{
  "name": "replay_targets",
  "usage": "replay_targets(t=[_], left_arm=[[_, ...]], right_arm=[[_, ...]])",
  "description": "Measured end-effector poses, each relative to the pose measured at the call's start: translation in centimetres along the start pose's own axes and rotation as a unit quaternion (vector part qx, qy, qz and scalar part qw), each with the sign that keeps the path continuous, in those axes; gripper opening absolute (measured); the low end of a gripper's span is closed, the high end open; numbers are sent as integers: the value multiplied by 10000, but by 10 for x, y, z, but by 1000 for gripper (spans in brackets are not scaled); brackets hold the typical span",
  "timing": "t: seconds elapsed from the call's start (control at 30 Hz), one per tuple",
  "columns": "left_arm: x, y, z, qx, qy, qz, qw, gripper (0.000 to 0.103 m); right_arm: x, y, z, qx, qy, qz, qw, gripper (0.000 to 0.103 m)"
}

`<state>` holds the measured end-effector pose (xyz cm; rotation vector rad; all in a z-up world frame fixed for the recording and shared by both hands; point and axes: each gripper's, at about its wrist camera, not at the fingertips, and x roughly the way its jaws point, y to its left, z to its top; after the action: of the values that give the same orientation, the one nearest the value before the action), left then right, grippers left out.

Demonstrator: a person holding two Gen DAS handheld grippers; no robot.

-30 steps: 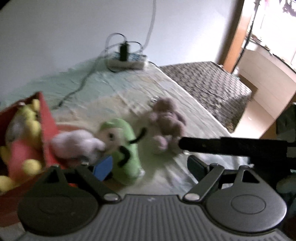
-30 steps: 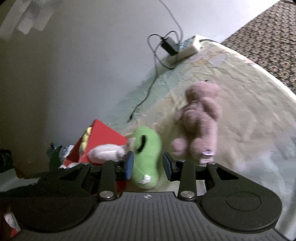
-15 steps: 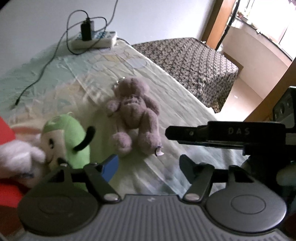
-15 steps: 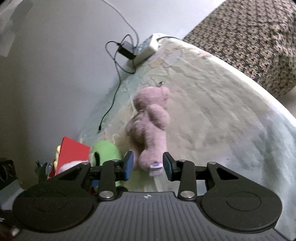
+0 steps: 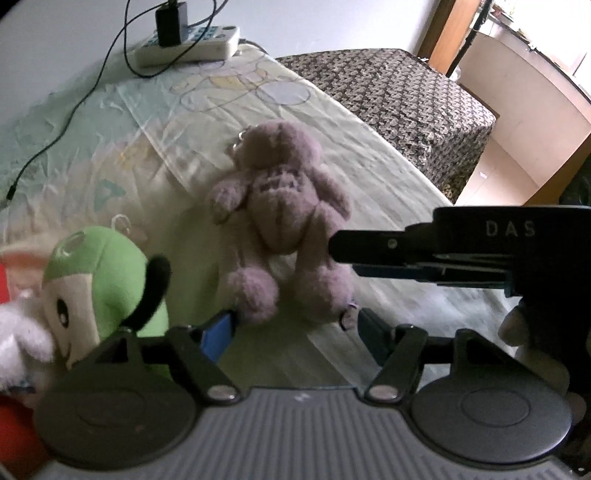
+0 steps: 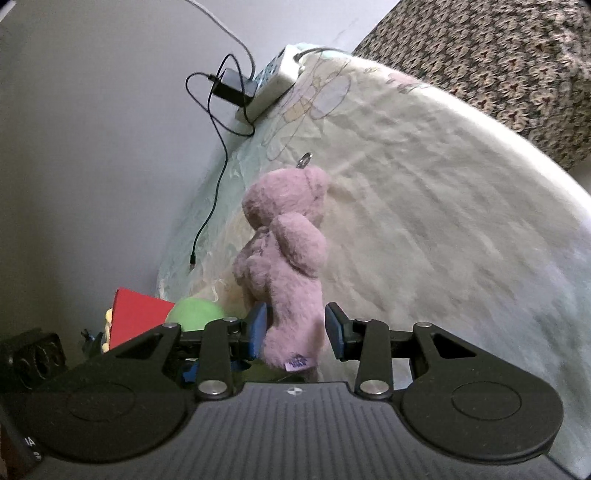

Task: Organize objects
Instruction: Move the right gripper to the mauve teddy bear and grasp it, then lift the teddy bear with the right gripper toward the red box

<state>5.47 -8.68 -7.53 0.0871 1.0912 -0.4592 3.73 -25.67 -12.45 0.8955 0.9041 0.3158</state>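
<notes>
On the bed [image 5: 369, 158], over a pale sheet printed with faint cartoon shapes, a purple teddy bear [image 5: 280, 221] lies on its back with its head toward the wall and a small metal ring at the top of its head. To its left lies a green plush toy [image 5: 99, 280] with a cream face and a black stalk, and at the far left edge a white fluffy toy [image 5: 18, 332] rests against it, beside something red [image 5: 14, 435] that is only partly in view.

The left gripper [image 5: 295, 328] sits low just short of the bear's feet, its jaws spread wide and holding nothing. The right gripper [image 5: 424, 251] reaches in from the right in the left wrist view, its tip just beside the bear's right leg.

From the right wrist view, the right gripper [image 6: 295, 332] has its jaws spread on either side of the bear's [image 6: 288, 266] lower body; the left pad is touching or nearly touching the fur, while a gap shows at the right pad. Behind the left jaw sit the green toy [image 6: 195, 314] and a red box [image 6: 136, 317].

Near the wall, a white power strip [image 5: 192, 44] with a black charger [image 5: 168, 22] plugged in rests on the sheet, and a black cable [image 5: 74, 107] trails across the bed. A dark patterned blanket [image 5: 402, 96] covers the far end.
</notes>
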Motion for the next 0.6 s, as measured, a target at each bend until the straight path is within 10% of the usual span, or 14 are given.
replay_targets(t=[0.6], left_arm=[[6, -5, 3, 423, 12, -148, 9990, 83]], right_arm=[[17, 10, 10, -437, 211, -99, 9988, 28]])
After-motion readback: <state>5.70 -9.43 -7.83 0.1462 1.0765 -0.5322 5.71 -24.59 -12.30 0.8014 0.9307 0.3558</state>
